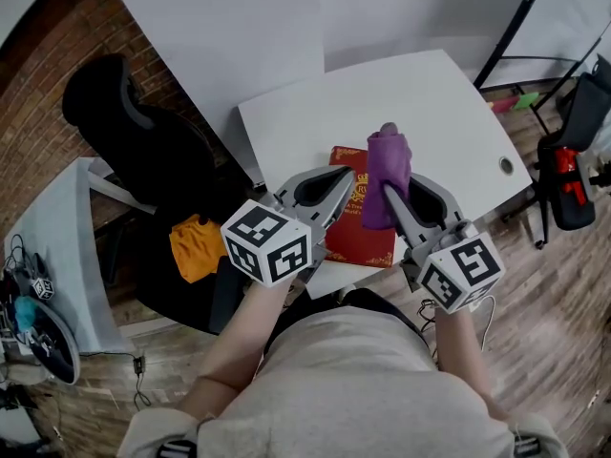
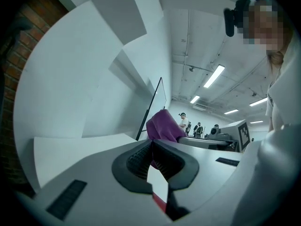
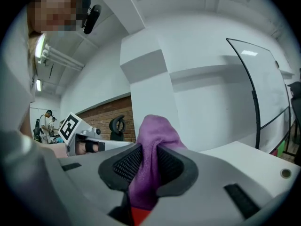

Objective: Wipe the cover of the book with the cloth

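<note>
A red book (image 1: 361,239) with gold lettering lies flat near the front edge of the white table (image 1: 439,113). My right gripper (image 1: 389,191) is shut on a purple cloth (image 1: 387,172), which stands up from its jaws above the book's right part. In the right gripper view the cloth (image 3: 157,128) is pinched between the pads of the right gripper (image 3: 149,149), with a sliver of the red book (image 3: 141,216) below. My left gripper (image 1: 349,173) hovers over the book's left part, jaws shut with nothing between them. From the left gripper (image 2: 151,145) the cloth (image 2: 162,126) shows just beyond.
A black office chair (image 1: 134,132) with an orange item (image 1: 196,246) on it stands left of the table. White partition boards (image 1: 229,27) rise behind. A cable hole (image 1: 506,165) sits at the table's right corner. A black bag (image 1: 576,165) is at the right, a grey side table (image 1: 52,246) far left.
</note>
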